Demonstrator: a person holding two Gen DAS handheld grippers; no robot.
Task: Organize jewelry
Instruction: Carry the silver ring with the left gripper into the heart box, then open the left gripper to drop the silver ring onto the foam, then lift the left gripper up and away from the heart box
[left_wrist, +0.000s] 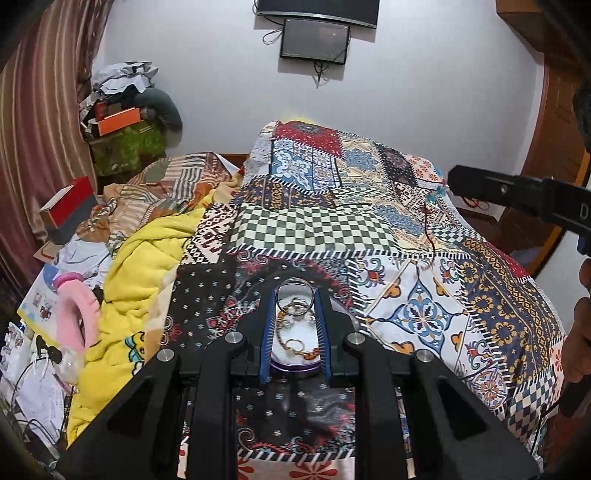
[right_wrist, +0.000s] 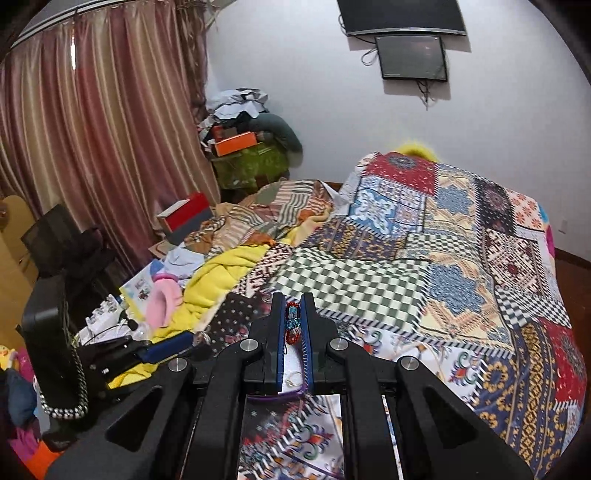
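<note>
1. The left tool (left_wrist: 295, 291) is clamped on a silver bangle (left_wrist: 295, 300), held upright between its blue pads.
2. Below it, a round white dish (left_wrist: 295, 354) with a purple rim rests on the patchwork bedspread (left_wrist: 424, 295), holding gold chains and rings (left_wrist: 295, 332).
3. The right tool (right_wrist: 292, 306) is closed on a red and blue beaded piece (right_wrist: 292, 323), above that dish (right_wrist: 291, 384).
4. A yellow blanket (left_wrist: 129, 295) lies left of the bedspread.

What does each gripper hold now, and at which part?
The left gripper grips a silver ring by its sides. The right gripper pinches a red and blue beaded piece across its middle.
</note>
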